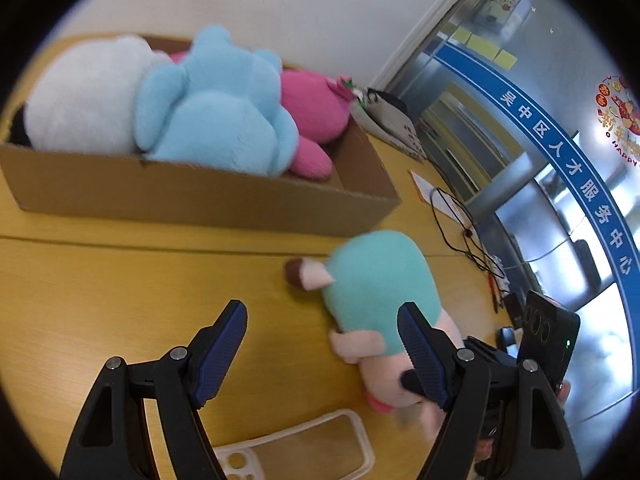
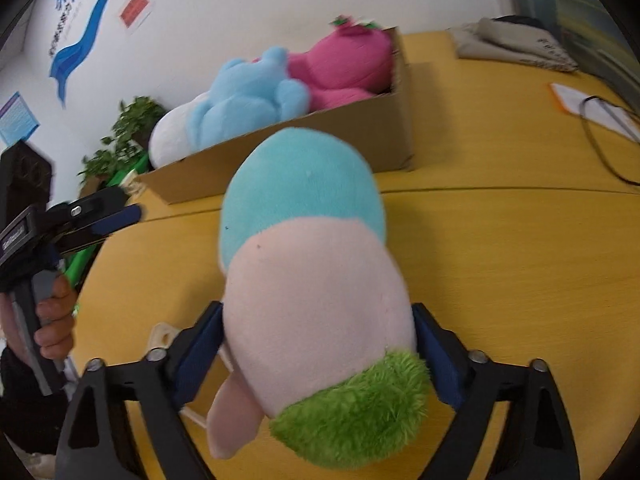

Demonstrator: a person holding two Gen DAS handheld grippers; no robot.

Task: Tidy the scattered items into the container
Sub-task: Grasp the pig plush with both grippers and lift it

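Observation:
A cardboard box [image 1: 192,196] stands on the yellow table and holds a white plush [image 1: 84,92], a blue plush [image 1: 216,108] and a pink plush [image 1: 316,108]; the box also shows in the right wrist view [image 2: 360,140]. A teal, pink and green plush doll [image 2: 312,264] sits between the blue pads of my right gripper [image 2: 318,344], which is shut on its pink body. In the left wrist view the doll [image 1: 376,276] lies right of my left gripper [image 1: 322,316], which is open and empty above the table.
A clear phone case [image 1: 304,448] lies on the table near the left gripper. A black cable [image 1: 456,220], papers and a grey cloth bag [image 2: 516,48] lie at the right. A potted plant [image 2: 120,140] stands behind the table's left edge.

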